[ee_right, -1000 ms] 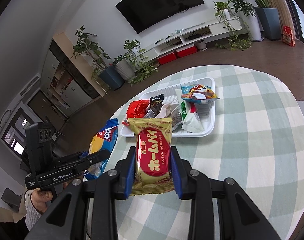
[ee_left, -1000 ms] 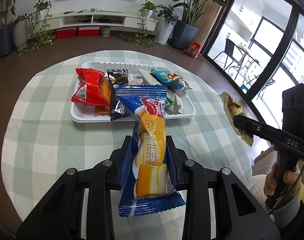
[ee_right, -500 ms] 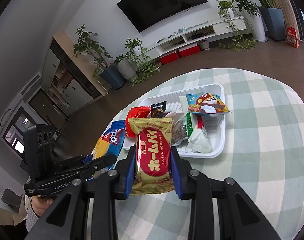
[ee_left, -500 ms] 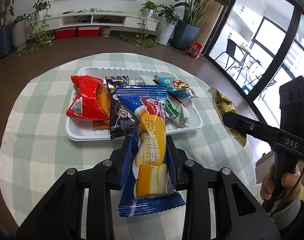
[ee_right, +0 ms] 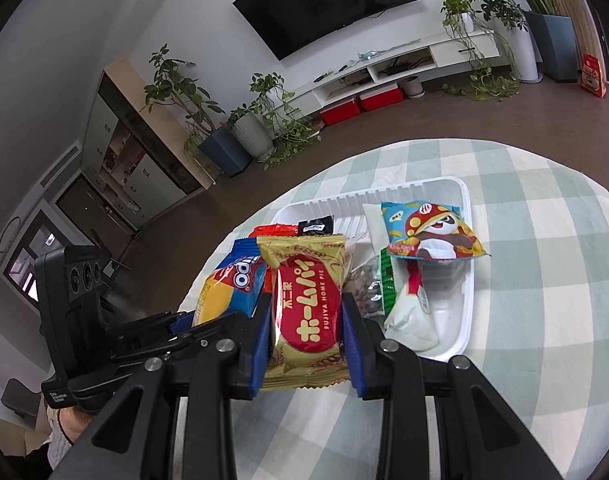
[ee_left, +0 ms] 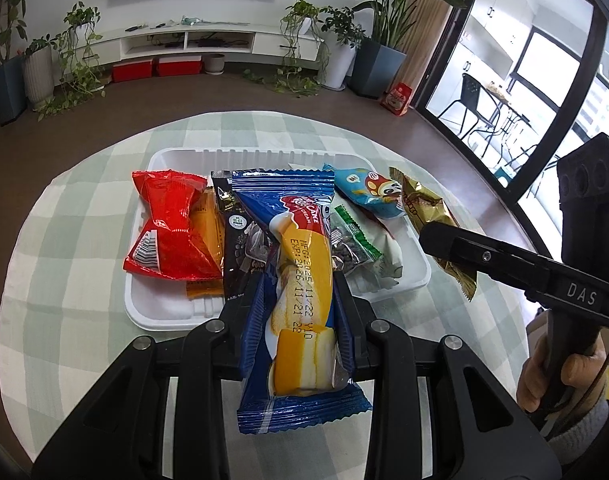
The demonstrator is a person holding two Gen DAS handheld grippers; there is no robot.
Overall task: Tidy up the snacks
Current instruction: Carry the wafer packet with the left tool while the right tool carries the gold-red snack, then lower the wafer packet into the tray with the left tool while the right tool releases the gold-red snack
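Snacks: two are in the air, one per hand-held gripper; the rest lie in the white tray (ee_left: pixel 176 312) on the checked bench (ee_left: pixel 64 280).
Left hand-held gripper (ee_left: pixel 300 300): pinches the blue cake pack (ee_left: pixel 300 280) by its long sides, the pack lying along the fingers with its far end over the tray's near rim.
Right hand-held gripper (ee_right: pixel 306 316): pinches the gold pie pack (ee_right: pixel 306 308) the same way, upright between the blue pads.
Why held so: a side grip keeps each flat pack stiff and pointing forward, so it can likely be slid in among the others; both packs hang near the tray, which suggests the tray is the goal.
Tray load: red pack (ee_left: pixel 170 232), black pack (ee_left: pixel 238 236), green-edged pack (ee_left: pixel 354 236) and panda pack (ee_left: pixel 368 192) crowd it; the near right corner looks barest.
Left view only: the right gripper's side profile, the person's hand (ee_left: pixel 560 376) on its handle, the gold pack hanging over the tray's right rim.
Right view only: the pie pack's printed face, and the bare tray floor (ee_right: pixel 448 312) beside the white pouch (ee_right: pixel 412 316).
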